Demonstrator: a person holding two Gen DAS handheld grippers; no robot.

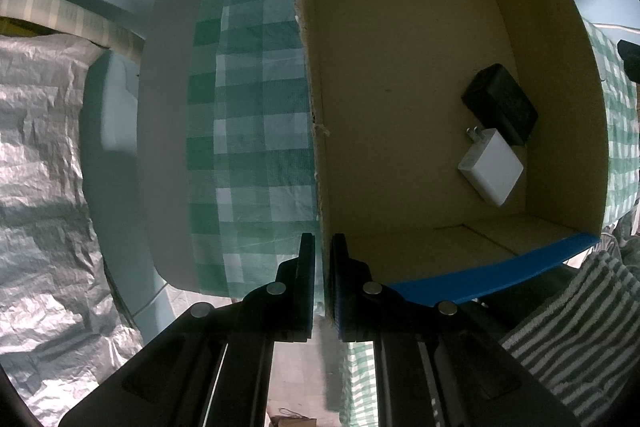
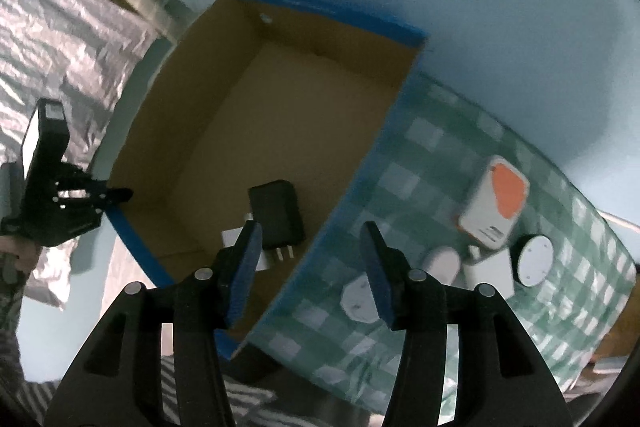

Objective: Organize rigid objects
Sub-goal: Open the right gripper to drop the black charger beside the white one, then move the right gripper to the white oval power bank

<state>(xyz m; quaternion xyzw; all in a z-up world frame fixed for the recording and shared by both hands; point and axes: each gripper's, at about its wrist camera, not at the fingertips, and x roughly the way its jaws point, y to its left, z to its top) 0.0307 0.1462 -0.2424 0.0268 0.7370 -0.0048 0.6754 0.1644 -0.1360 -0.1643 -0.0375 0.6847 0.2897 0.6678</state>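
An open cardboard box (image 1: pixel 552 87) with blue outer sides stands on a green checked cloth (image 1: pixel 256 107). My left gripper (image 1: pixel 323 267) points straight down and is shut on the box's torn left wall, which runs between its pads. On the box floor lie a black charger (image 1: pixel 500 105) and a white charger (image 1: pixel 490 167), touching each other. My right gripper (image 2: pixel 310 259) hovers open over the box's right wall (image 2: pixel 352 195), nothing between its fingers. Its left finger hides part of the white charger (image 2: pixel 230 237); the black charger (image 2: pixel 276 215) shows beside it.
On the cloth right of the box lie an orange-and-white adapter (image 2: pixel 494 205), a round black-and-white device (image 2: pixel 534 261) and several white plugs (image 2: pixel 440 265). Crinkled silver sheeting (image 1: pixel 44 155) lies left. A striped towel (image 1: pixel 572 327) sits near the box's near corner.
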